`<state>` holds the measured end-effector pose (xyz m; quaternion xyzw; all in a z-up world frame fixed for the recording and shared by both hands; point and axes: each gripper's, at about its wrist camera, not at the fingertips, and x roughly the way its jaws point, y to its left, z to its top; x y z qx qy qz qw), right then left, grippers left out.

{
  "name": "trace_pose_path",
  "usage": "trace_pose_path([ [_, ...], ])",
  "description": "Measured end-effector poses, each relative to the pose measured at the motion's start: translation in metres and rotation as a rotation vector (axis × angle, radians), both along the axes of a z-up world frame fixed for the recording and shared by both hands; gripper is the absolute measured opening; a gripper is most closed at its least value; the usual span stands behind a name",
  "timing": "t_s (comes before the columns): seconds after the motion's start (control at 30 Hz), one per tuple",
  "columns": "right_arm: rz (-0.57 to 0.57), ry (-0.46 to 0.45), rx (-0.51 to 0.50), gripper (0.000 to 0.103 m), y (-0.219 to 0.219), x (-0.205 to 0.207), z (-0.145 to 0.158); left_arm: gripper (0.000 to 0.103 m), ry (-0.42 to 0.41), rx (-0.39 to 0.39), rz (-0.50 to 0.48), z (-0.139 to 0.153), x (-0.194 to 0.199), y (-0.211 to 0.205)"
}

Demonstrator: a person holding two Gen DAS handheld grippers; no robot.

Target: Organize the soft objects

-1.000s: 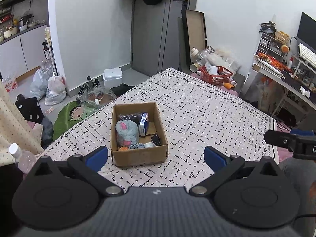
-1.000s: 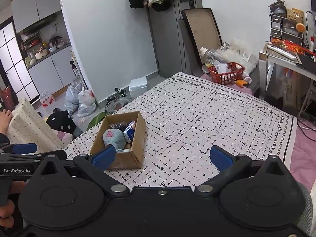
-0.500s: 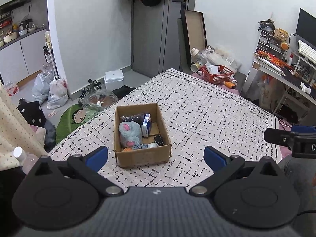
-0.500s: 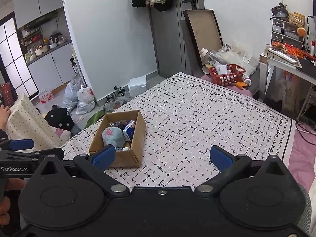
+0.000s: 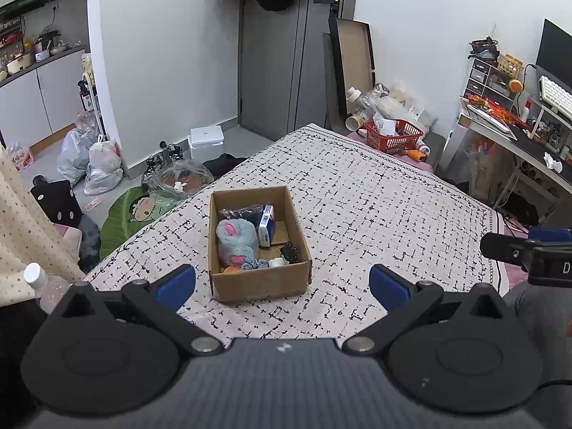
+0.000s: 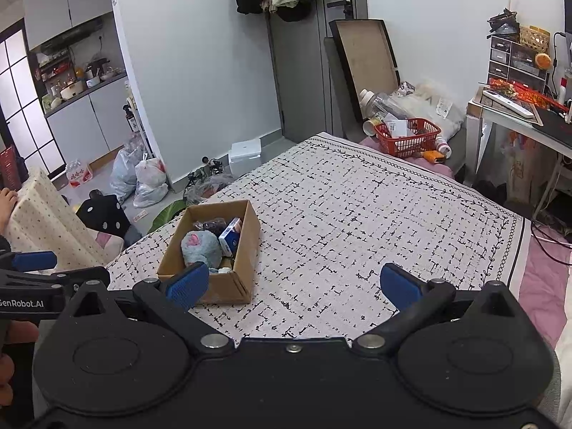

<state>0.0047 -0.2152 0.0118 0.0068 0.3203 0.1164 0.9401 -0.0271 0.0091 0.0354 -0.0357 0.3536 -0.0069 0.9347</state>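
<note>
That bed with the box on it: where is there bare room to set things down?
The bedspread is bare right of the cardboard box, up to the red basket. The box itself is crowded around the grey plush toy.

A grey-blue plush toy [image 5: 236, 242] with pink patches lies inside the open cardboard box [image 5: 260, 281] on the bed.

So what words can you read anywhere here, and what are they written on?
"enRobot.AI": on the left hand-held gripper, its first letter cut off at the picture's edge.
"D": on the right hand-held gripper, the rest out of frame.
Blue and white box in the cardboard box: print too small to read.
</note>
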Motion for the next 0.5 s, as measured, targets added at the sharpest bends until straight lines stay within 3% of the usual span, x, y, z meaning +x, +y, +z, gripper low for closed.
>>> trace_pose_path([
  [0.5, -0.006, -0.006, 0.007, 0.103, -0.0028, -0.0020, 0.0040, 0.103, -0.009, -0.001, 0.012, 0.0064, -0.0030, 0.0039],
])
